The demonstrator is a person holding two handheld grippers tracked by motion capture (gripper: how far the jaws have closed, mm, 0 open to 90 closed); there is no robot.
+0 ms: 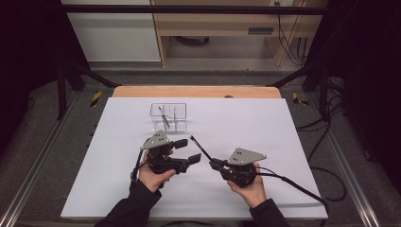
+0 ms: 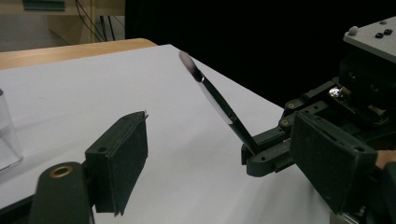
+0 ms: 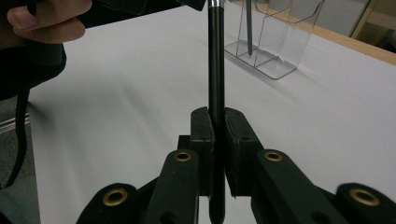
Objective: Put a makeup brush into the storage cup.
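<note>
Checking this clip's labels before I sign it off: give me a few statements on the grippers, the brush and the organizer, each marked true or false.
1. The right gripper is shut on the brush. True.
2. The left gripper is clamped on the brush. False: its jaws stand wide apart with nothing between them, and the brush is held by the right gripper.
3. The brush lies flat on the table. False: it is held above the table, slanting up from the right gripper.
4. A clear organizer stands on the table beyond both grippers. True.
5. The organizer is empty. False: a thin dark stick-like item leans in it.
</note>
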